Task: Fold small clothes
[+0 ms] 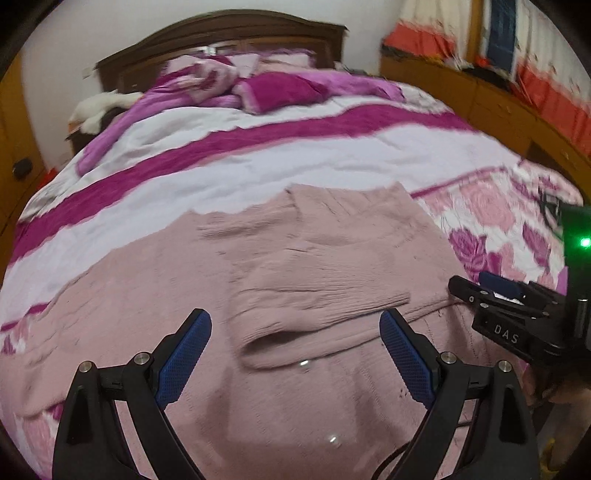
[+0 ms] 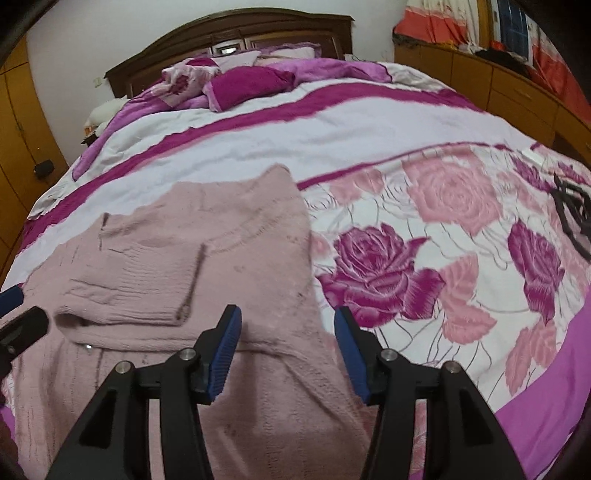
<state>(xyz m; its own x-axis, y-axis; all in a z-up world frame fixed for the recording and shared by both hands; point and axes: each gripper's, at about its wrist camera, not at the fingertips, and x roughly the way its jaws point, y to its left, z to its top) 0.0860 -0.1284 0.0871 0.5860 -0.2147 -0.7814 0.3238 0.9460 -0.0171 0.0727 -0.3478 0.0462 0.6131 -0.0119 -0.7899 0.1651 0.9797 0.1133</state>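
A dusty pink knitted sweater (image 1: pixel 303 266) lies spread on the bed, with one ribbed-cuff sleeve folded across its body. It also shows in the right wrist view (image 2: pixel 207 251). My left gripper (image 1: pixel 295 325) is open and empty, hovering over the sweater's middle just above the folded sleeve. My right gripper (image 2: pixel 288 317) is open and empty, over the sweater's right edge. The right gripper also shows in the left wrist view (image 1: pixel 476 288), at the sweater's right side. The left gripper's tip shows at the left edge of the right wrist view (image 2: pixel 14 306).
The bed is covered by a quilt with white and magenta stripes (image 1: pixel 258 140) and a rose print (image 2: pixel 443 229). Pillows and a bunched blanket (image 2: pixel 240 81) lie by the dark wooden headboard (image 2: pixel 229 33). Wooden cabinets (image 2: pixel 498 81) run along the right side.
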